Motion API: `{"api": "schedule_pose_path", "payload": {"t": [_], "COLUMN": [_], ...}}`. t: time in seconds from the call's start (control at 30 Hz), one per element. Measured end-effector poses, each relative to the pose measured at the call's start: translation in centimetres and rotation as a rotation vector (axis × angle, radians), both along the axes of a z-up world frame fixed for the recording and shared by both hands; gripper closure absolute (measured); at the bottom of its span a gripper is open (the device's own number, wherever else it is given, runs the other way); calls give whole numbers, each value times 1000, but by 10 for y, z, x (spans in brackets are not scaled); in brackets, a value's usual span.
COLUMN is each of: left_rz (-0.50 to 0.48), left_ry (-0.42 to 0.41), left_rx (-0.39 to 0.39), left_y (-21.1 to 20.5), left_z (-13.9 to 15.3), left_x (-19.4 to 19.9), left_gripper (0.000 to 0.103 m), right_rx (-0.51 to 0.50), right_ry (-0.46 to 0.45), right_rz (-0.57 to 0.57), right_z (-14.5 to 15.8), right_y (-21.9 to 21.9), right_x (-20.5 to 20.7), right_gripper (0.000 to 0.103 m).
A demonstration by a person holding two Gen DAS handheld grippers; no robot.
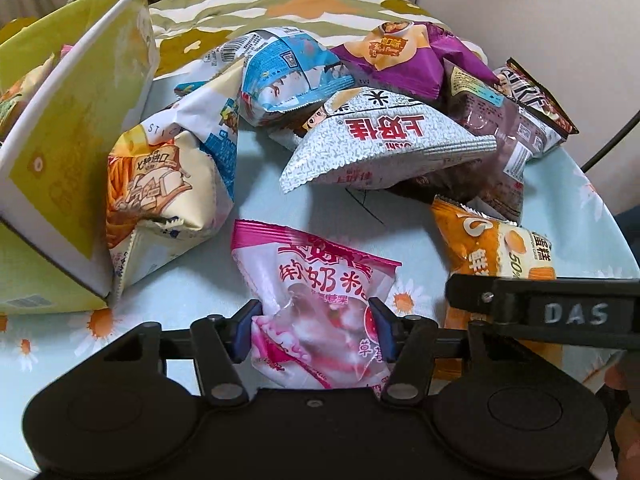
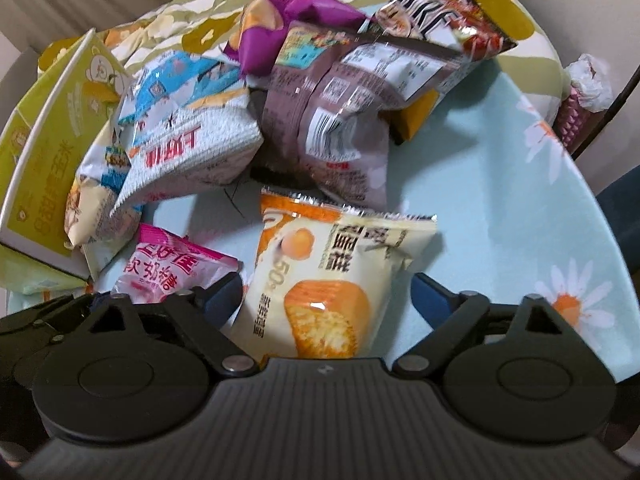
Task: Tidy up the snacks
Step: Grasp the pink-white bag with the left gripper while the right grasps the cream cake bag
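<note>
A pink candy bag (image 1: 316, 292) lies on the pale blue daisy tablecloth (image 1: 200, 280). My left gripper (image 1: 314, 320) is shut on the bag's near end, its blue pads pinching both sides. To the right lies an orange and cream cake packet (image 2: 332, 272). My right gripper (image 2: 328, 296) straddles that packet and is open, with a gap beside its right pad. The pink candy bag (image 2: 172, 268) also shows left of it. An open yellow-green box (image 1: 60, 140) stands tilted at the left.
Behind lies a heap of snacks: a silver-white bag (image 1: 380, 148), a blue bag (image 1: 288, 72), a purple bag (image 1: 400, 60), a brown bag (image 1: 512, 132) and a cream stick bag (image 1: 160, 184) against the box. The round table's edge (image 2: 592, 208) curves on the right. A patterned cushion (image 1: 280, 4) sits beyond.
</note>
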State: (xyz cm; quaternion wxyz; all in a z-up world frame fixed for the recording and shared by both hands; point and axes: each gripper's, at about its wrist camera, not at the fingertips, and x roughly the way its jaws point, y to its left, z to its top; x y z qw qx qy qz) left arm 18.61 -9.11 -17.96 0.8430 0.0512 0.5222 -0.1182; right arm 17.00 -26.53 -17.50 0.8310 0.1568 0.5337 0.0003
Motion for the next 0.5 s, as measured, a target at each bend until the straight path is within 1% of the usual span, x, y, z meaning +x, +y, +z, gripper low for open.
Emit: {"api": "schedule_pose_path", "payload": {"t": [0.03,0.13,0.23,0.5], "left_rz": [-8,-25,-28,-33], "left_ry": [-3,-13,-19,-53], "left_rx": [6,6,-2,-25], "left_y": [-1,-1,0,3], "left_z": [0,2,4,17], "left_x": [0,-6,-11,-25], "left_gripper": [44,46,48,54], "right_rx": [5,-3,-10,-8], "right_ry": [-1,-3,-10,-38], "right_rz": [3,15,23,29], "right_z": [-2,-2,1,10], "right_y": [1,3,3,0], "right_x": [-1,-2,-4,-16], "right_gripper": [11,21,24,24]}}
